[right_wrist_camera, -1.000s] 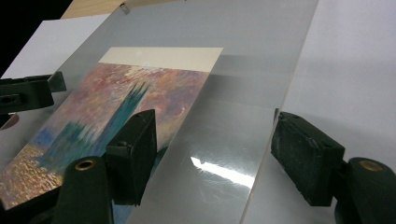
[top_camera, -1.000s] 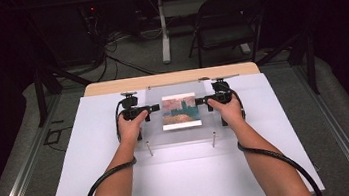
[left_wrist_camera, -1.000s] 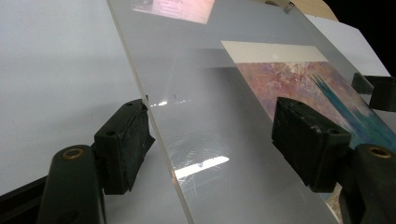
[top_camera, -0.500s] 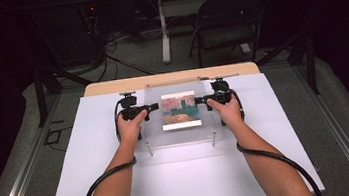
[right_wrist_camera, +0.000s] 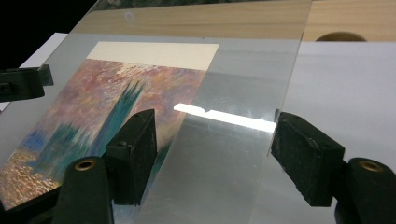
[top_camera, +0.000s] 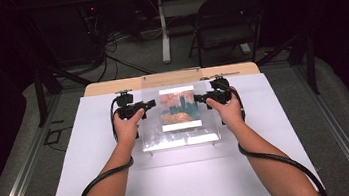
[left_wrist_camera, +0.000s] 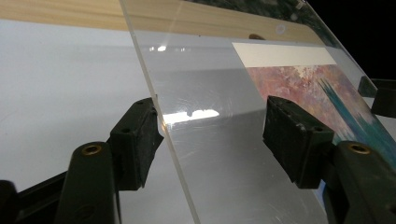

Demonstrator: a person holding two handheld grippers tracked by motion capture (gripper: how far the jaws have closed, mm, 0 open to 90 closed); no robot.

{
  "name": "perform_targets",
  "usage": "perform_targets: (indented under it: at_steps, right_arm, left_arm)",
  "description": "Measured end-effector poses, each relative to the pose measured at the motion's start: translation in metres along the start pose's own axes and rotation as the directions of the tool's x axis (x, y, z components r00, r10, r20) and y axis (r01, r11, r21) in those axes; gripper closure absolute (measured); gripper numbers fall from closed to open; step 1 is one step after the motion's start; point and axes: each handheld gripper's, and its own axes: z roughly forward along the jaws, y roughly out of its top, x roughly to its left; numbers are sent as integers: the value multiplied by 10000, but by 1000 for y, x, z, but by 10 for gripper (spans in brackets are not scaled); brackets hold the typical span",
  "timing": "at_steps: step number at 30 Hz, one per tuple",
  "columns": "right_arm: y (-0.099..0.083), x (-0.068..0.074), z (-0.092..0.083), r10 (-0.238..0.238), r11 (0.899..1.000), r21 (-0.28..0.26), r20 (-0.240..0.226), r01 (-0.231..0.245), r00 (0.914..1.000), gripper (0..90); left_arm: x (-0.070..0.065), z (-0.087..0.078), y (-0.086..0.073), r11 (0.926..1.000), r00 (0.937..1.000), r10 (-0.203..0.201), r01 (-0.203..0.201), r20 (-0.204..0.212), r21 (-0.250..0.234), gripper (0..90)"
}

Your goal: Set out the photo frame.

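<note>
Clear acrylic sheet (top_camera: pixel 178 122), scuffed, over painted print (top_camera: pixel 179 108); we see left claw (left_wrist_camera: pixel 212 135) and right claw (right_wrist_camera: pixel 212 149) spread astride its side edges; white counter (top_camera: pixel 73 191) bare around.

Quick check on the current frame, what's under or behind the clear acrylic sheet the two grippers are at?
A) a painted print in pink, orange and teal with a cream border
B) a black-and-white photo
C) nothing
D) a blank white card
A: through the clear acrylic sheet a painted print shows, pink and orange with teal strokes and a cream strip along its top edge.
</note>
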Motion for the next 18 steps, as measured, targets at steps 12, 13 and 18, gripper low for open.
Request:
perform_targets:
  at_steps: [12,13,18]
  right_arm:
    - [0,19,-26,-833,9936,-747,293,852,9961,309]
    - [0,20,-28,-900,9928,-764,323,922,9954,309]
    - [0,26,-36,-1127,9893,-887,431,1161,9927,311]
  left_arm:
    - [-15,-26,2,9965,9983,591,-589,9,-594,419]
    - [-16,-28,2,9963,9981,621,-619,11,-589,424]
    - [-21,-35,3,9946,9970,768,-770,-45,-691,439]
